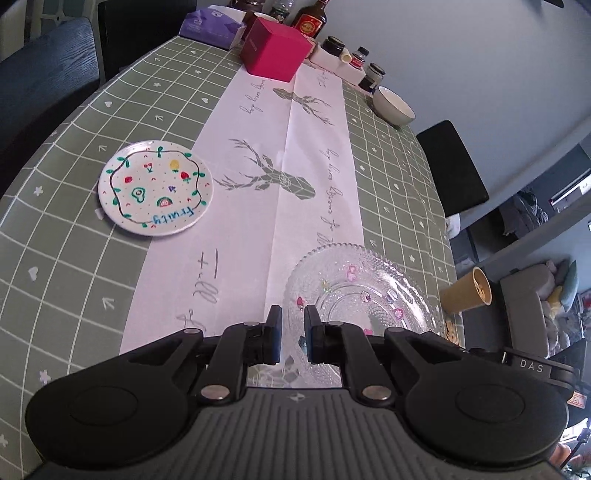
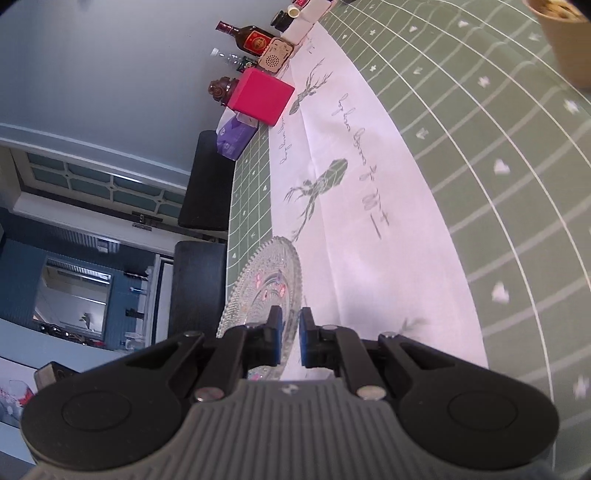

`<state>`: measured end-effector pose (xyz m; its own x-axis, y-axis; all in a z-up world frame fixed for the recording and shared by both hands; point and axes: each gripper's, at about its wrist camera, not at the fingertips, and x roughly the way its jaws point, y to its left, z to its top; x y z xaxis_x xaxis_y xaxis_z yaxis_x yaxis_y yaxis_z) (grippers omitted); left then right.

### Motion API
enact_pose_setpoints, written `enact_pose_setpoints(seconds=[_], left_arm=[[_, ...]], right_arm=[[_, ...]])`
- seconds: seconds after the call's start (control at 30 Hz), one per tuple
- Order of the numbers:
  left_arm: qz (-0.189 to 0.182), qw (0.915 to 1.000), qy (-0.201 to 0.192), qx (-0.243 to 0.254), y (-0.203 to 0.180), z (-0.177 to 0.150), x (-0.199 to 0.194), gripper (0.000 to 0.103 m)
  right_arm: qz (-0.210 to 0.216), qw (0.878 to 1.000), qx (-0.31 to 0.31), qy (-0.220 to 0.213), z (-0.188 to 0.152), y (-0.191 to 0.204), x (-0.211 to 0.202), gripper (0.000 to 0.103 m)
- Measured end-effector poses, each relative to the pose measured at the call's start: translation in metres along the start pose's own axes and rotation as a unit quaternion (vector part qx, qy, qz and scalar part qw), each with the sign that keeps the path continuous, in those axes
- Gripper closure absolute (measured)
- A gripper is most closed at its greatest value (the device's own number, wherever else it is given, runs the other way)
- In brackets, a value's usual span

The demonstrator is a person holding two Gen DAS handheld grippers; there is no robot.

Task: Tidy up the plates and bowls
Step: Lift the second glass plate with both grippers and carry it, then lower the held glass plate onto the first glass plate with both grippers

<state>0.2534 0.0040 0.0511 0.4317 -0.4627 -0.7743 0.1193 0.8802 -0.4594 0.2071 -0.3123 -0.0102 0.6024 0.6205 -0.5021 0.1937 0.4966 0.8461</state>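
A clear beaded glass plate (image 1: pixel 362 291) with small coloured stickers lies on the right of the white runner, just ahead of my left gripper (image 1: pixel 292 319). That gripper's jaws stand nearly together with nothing pinched, and the plate's near rim passes under them. In the right wrist view the picture is rolled sideways. There my right gripper (image 2: pixel 290 321) is shut on the near rim of the glass plate (image 2: pixel 262 280), which stretches away edge-on. A white plate (image 1: pixel 155 188) painted with fruit sits left of the runner. A pale bowl (image 1: pixel 393 105) stands at the far right.
A pink box (image 1: pixel 277 50) (image 2: pixel 262 98), a purple tissue pack (image 1: pixel 212 24), bottles and jars crowd the table's far end. A tan cup (image 1: pixel 467 291) stands at the right edge. Dark chairs (image 1: pixel 450 166) flank the table. A green checked cloth (image 1: pixel 74 277) covers it.
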Motion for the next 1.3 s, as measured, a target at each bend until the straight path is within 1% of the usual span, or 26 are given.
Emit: enact_pose_setpoints(seconds=[0.1,0.23,0.3,0.37,0.43,0.53,0.6,0.67,0.77,0.87,1.0,1.07,1.1,1.13,1.17,1.23,1.27,1.3], left_arm=[[-0.022,0.9996,0.017,0.007,0.003,-0.023,-0.010,0.090],[-0.055,0.9967,0.059,0.009,0.006,-0.052,-0.016,0.090],[-0.070,0.9948,0.069,0.026,0.005,-0.065,-0.019,0.090],[-0.081,0.9924,0.072,0.059,0.000,-0.077,-0.022,0.090],[-0.083,0.9896,0.075,0.090,-0.005,-0.087,-0.023,0.090],[-0.075,0.9849,0.092,0.126,-0.009,-0.102,-0.018,0.090],[-0.067,0.9800,0.123,0.141,-0.008,-0.110,-0.012,0.091],[-0.067,0.9769,0.132,0.154,-0.004,-0.118,-0.008,0.092],[-0.049,0.9707,0.143,0.187,-0.004,-0.130,-0.001,0.093],[-0.036,0.9655,0.133,0.221,-0.011,-0.137,0.000,0.094],[-0.027,0.9608,0.135,0.241,-0.016,-0.140,0.004,0.094],[-0.022,0.9588,0.138,0.247,-0.020,-0.143,0.004,0.099],[-0.022,0.9565,0.144,0.253,-0.023,-0.145,0.004,0.099],[-0.015,0.9545,0.145,0.260,-0.027,-0.148,0.004,0.099],[-0.005,0.9520,0.143,0.271,-0.030,-0.151,0.005,0.099],[0.008,0.9469,0.131,0.294,-0.036,-0.157,0.005,0.099],[0.010,0.9452,0.128,0.300,-0.038,-0.159,0.005,0.099],[0.010,0.9442,0.128,0.303,-0.039,-0.160,0.005,0.099]], right_arm=[[0.001,1.000,0.009,-0.009,-0.029,-0.005,-0.024,0.096],[-0.005,0.999,0.041,-0.019,-0.068,-0.025,-0.052,0.096],[-0.003,0.998,0.059,-0.027,-0.086,-0.038,-0.065,0.096],[-0.003,0.997,0.074,-0.033,-0.104,-0.048,-0.077,0.096],[-0.014,0.996,0.078,-0.037,-0.121,-0.053,-0.084,0.096],[-0.019,0.995,0.084,-0.041,-0.141,-0.062,-0.093,0.096],[-0.017,0.994,0.097,-0.043,-0.151,-0.069,-0.098,0.096],[-0.013,0.994,0.103,-0.044,-0.158,-0.075,-0.101,0.096],[-0.008,0.994,0.104,-0.039,-0.166,-0.080,-0.102,0.097],[-0.010,0.993,0.109,-0.037,-0.170,-0.085,-0.101,0.097],[-0.010,0.992,0.122,-0.037,-0.175,-0.095,-0.101,0.097],[-0.009,0.992,0.124,-0.036,-0.177,-0.098,-0.102,0.096],[-0.008,0.991,0.126,-0.034,-0.179,-0.099,-0.101,0.096],[-0.016,0.991,0.126,-0.030,-0.181,-0.100,-0.100,0.094],[-0.030,0.990,0.132,-0.032,-0.184,-0.102,-0.098,0.094],[-0.020,0.989,0.146,-0.028,-0.188,-0.111,-0.095,0.094],[-0.011,0.987,0.160,-0.023,-0.190,-0.116,-0.094,0.095],[-0.009,0.987,0.161,-0.023,-0.191,-0.118,-0.093,0.095]])
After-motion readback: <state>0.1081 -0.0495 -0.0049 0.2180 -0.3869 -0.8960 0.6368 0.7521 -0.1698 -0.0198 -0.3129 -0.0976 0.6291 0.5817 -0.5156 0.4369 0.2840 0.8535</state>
